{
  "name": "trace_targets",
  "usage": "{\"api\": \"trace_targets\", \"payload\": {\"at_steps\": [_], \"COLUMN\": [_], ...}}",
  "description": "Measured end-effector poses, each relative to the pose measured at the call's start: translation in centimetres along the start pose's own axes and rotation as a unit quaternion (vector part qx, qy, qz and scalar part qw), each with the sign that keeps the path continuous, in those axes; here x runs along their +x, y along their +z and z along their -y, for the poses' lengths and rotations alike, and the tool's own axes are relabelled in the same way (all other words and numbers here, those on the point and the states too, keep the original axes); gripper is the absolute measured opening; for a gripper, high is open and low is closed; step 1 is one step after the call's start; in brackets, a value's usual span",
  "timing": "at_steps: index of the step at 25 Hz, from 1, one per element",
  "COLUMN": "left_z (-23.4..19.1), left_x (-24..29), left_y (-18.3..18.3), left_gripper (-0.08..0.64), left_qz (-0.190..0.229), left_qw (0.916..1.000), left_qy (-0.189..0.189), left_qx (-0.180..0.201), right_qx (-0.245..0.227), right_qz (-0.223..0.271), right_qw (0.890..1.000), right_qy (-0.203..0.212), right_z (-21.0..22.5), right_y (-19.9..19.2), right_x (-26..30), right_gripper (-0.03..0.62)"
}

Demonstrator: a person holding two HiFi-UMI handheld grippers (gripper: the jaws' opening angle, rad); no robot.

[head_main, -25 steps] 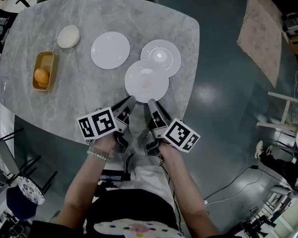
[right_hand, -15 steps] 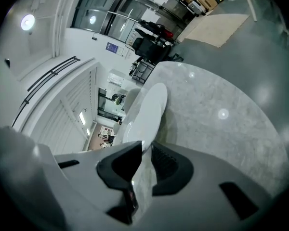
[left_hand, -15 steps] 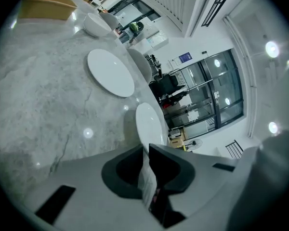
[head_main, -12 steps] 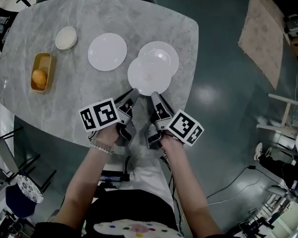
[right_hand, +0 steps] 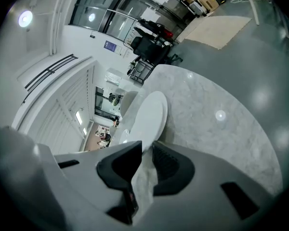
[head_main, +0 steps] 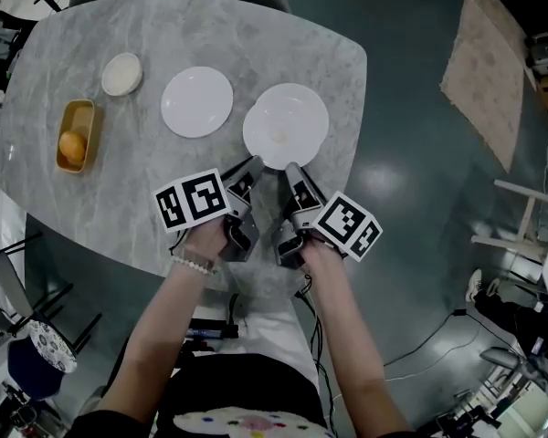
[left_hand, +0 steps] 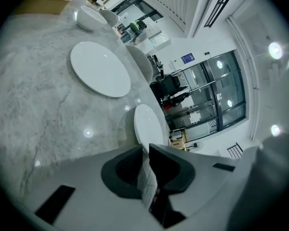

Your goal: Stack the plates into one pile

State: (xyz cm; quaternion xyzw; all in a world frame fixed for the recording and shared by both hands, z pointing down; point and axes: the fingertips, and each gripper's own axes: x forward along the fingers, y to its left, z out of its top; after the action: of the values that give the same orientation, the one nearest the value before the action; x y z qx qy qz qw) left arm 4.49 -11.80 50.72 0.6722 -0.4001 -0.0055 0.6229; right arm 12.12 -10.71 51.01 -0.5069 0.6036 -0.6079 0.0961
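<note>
Plate (head_main: 276, 140) in left tongs (head_main: 254, 165); right tongs (head_main: 292, 168)

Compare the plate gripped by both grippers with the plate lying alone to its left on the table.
The gripped plate is clamped at its near rim by the left gripper and the right gripper; the lone plate is touched by nothing. The gripped plate sits near the right edge of the table; the lone plate lies flat nearer the middle. Both are plain, white and round, seemingly alike in size.
</note>
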Motion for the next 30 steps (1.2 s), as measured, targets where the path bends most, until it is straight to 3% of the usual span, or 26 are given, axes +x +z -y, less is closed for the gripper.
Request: {"api": "trace_targets", "payload": {"at_steps": [17, 27, 30], "left_z": [0.3, -0.1, 0.0], "left_x": [2.7, 3.3, 3.2], "left_y": [1.0, 1.7, 1.9], "left_gripper": [0.048, 0.050, 0.082], "left_qz": [-0.001, 0.004, 0.006], "left_qw": [0.9995, 0.9987, 0.9990], "left_qy": [0.024, 0.040, 0.034], "left_qx": [0.019, 0.031, 0.028], "right_qx": [-0.048, -0.045, -0.043], "right_qz": [-0.020, -0.023, -0.022], "right_qw": [0.997, 0.998, 0.999], "right_qy": [-0.051, -0.027, -0.026], "right_z": [0.7, 0.1, 0.1], "right_y": [2.6, 2.5, 2.5], "right_x": [1.4, 1.4, 1.1], "right_gripper": [0.066, 0.115, 0.121]}}
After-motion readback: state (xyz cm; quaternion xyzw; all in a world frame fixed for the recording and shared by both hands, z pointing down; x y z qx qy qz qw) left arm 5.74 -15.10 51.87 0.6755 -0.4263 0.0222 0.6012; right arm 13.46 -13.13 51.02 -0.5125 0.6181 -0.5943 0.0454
